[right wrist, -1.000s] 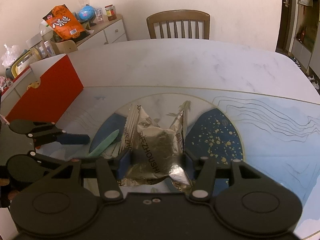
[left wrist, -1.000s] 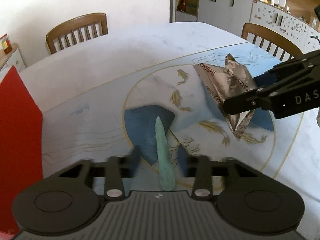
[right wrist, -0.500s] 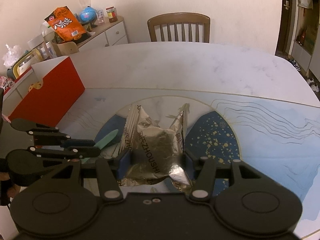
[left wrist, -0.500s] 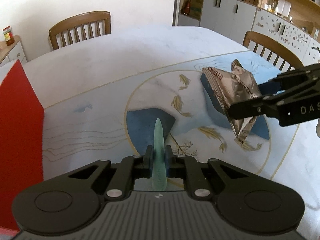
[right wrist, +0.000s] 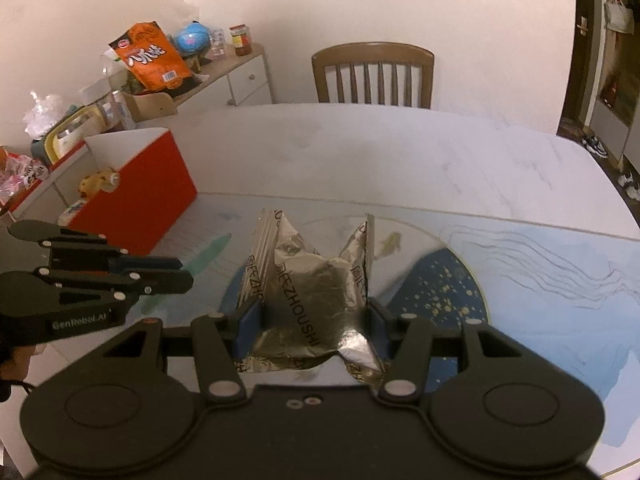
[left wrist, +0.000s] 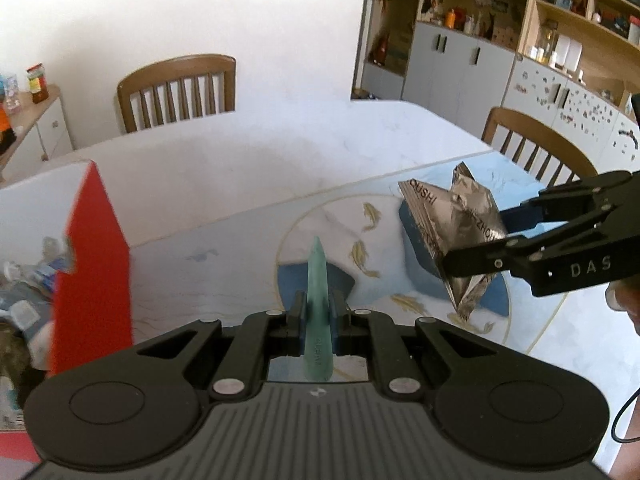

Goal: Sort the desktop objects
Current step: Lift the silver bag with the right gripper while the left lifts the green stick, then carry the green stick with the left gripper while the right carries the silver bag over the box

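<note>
Overhead, both grippers grip: left [left wrist: 318, 312] a green, perhaps plastic stick [left wrist: 318, 300], right [right wrist: 312, 320] foil [right wrist: 316, 292], above marble table [right wrist: 360, 152].

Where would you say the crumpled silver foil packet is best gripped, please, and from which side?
Across its bulging middle, from the near edge, much as the right gripper already holds the silver foil packet: the jaws press on its two side faces. The upper corners flare into thin, floppy flaps that would fold, while the crumpled centre gives firmer bulk to squeeze.

Red box [left wrist: 94, 264] contents blurred; its near side cut off.
</note>
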The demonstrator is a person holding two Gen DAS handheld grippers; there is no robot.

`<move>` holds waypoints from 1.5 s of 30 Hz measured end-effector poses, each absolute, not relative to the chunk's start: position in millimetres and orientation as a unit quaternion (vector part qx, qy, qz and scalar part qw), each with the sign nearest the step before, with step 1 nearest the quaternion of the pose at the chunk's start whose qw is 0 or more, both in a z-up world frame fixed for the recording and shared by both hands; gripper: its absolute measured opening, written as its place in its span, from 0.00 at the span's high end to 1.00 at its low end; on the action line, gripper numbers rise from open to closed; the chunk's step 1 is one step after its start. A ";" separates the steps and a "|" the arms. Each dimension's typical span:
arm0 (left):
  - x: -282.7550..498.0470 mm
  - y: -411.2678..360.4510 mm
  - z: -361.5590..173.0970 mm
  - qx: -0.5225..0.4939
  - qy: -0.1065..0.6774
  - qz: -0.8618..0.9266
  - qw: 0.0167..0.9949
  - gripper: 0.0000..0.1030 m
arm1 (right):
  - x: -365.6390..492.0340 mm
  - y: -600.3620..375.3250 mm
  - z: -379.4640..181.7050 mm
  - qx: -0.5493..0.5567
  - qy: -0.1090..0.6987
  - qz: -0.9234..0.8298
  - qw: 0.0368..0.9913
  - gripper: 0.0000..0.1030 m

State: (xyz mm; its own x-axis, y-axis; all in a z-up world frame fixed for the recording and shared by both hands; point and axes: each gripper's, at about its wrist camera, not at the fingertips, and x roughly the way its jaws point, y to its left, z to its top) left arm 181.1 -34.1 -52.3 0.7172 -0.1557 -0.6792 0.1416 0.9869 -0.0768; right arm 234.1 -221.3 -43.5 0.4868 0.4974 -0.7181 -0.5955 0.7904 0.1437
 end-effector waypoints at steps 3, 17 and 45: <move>173.3 -25.5 -39.2 -0.015 0.356 -0.075 0.931 0.90 | 229.6 -215.3 -33.7 -0.067 0.386 0.320 0.863 0.47; 133.0 32.1 10.0 -0.014 0.313 -0.027 0.949 0.90 | 210.6 -160.7 11.2 -0.078 0.346 0.369 0.859 0.47; 127.8 193.6 14.3 -0.004 0.326 0.073 0.943 0.90 | 193.7 7.6 29.1 -0.128 0.343 0.467 0.805 0.47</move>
State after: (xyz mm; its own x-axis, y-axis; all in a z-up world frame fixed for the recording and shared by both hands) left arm 127.8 193.6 14.3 0.7769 0.1357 -0.6148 -0.1407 0.9892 0.0404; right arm 193.7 7.6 29.1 0.3299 0.6637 -0.6713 -0.8393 0.5317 0.1131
